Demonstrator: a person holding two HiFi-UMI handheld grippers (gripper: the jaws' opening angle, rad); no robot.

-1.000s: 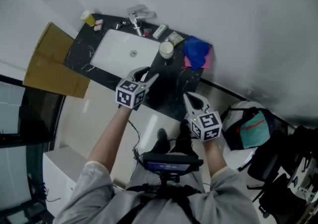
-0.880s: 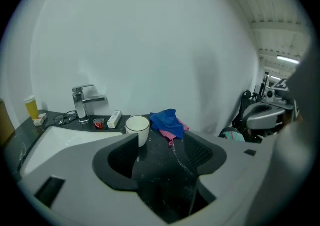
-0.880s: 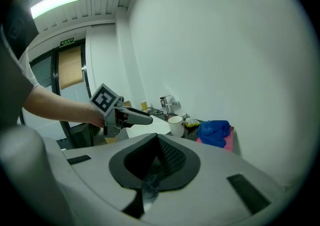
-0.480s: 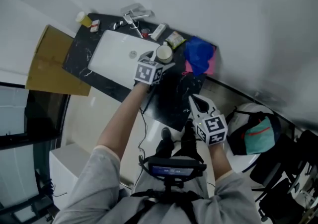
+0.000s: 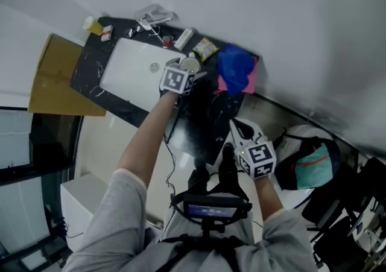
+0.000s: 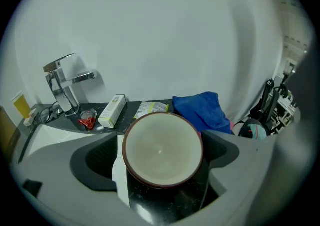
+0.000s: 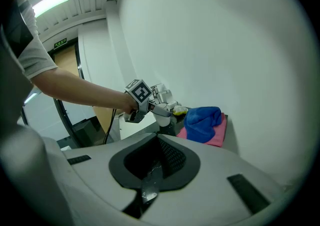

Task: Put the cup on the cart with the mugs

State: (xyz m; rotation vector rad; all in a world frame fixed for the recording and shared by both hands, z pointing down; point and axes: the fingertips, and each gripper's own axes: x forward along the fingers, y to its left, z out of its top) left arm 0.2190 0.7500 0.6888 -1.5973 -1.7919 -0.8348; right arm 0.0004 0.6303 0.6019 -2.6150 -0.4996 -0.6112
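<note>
The cup [image 6: 162,150], white inside with a dark red rim, stands upright on the black counter [image 5: 205,114] just right of the sink. My left gripper [image 5: 189,67] reaches over it; in the left gripper view the left gripper [image 6: 162,162] has its jaws opening, with the cup between them and the pads beside its rim, not visibly pressing. From the right gripper view the cup [image 7: 163,119] shows under that gripper. My right gripper [image 5: 236,125] hangs near the counter's front edge, its right gripper [image 7: 152,170] jaws closed together with nothing in them. No cart or mugs are in view.
A white sink [image 5: 136,69] with a faucet [image 6: 62,82] lies left of the cup. Behind it are a small box [image 6: 112,111], a snack packet [image 6: 152,108] and a red item [image 6: 88,120]. A blue cloth [image 5: 234,69] lies right. A bag [image 5: 307,162] sits on the floor.
My left gripper has travelled forward from the counter's front edge to the cup and now stands around it. The right gripper has hardly moved.
</note>
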